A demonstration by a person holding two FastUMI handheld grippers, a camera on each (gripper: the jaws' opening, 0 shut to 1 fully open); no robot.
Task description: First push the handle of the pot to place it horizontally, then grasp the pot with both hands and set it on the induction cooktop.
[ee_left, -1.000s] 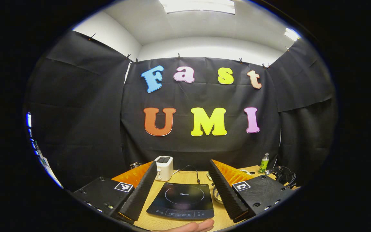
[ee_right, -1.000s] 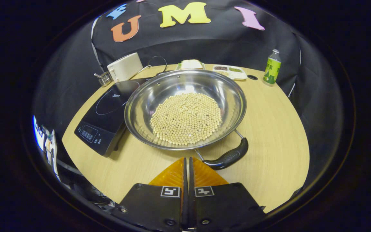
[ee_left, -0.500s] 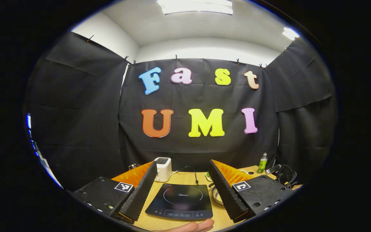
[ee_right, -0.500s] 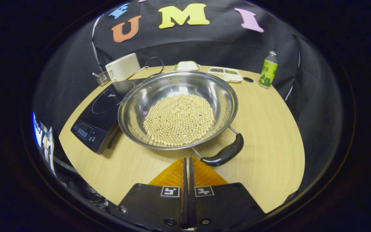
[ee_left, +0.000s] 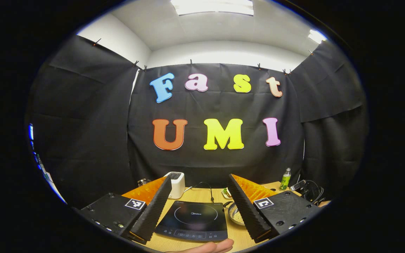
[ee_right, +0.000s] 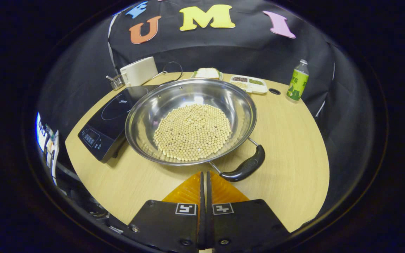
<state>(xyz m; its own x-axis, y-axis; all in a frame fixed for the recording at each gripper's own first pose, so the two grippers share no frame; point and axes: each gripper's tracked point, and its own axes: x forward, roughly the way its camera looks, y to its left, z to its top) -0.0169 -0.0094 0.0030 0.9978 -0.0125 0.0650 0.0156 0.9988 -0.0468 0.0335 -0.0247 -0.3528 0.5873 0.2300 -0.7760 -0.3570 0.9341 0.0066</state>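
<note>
A wide steel pot (ee_right: 237,105) holding pale beans stands on the wooden table (ee_right: 294,140), its rim overlapping the black induction cooktop (ee_right: 107,119) on its left. One black pot handle (ee_right: 245,168) points toward me at the lower right. My right gripper (ee_right: 204,173) is shut with nothing in it, its tips just short of the pot's near rim and left of that handle. In the left gripper view, my left gripper (ee_left: 199,182) stands open above the cooktop (ee_left: 192,220), with a sliver of the pot (ee_left: 235,214) beside its right finger.
A white toaster (ee_right: 139,71) sits behind the cooktop, with a small metal rack (ee_right: 117,83) beside it. A food tray (ee_right: 249,83), a white dish (ee_right: 206,73) and a green bottle (ee_right: 297,80) line the far table edge. A hand (ee_left: 206,247) shows below the left gripper.
The right gripper view has shifted slightly, the pot sitting a little more to the left and lower. The left gripper has drifted, with the cooktop sliding left and down between its fingers. Both jaws are unchanged.
</note>
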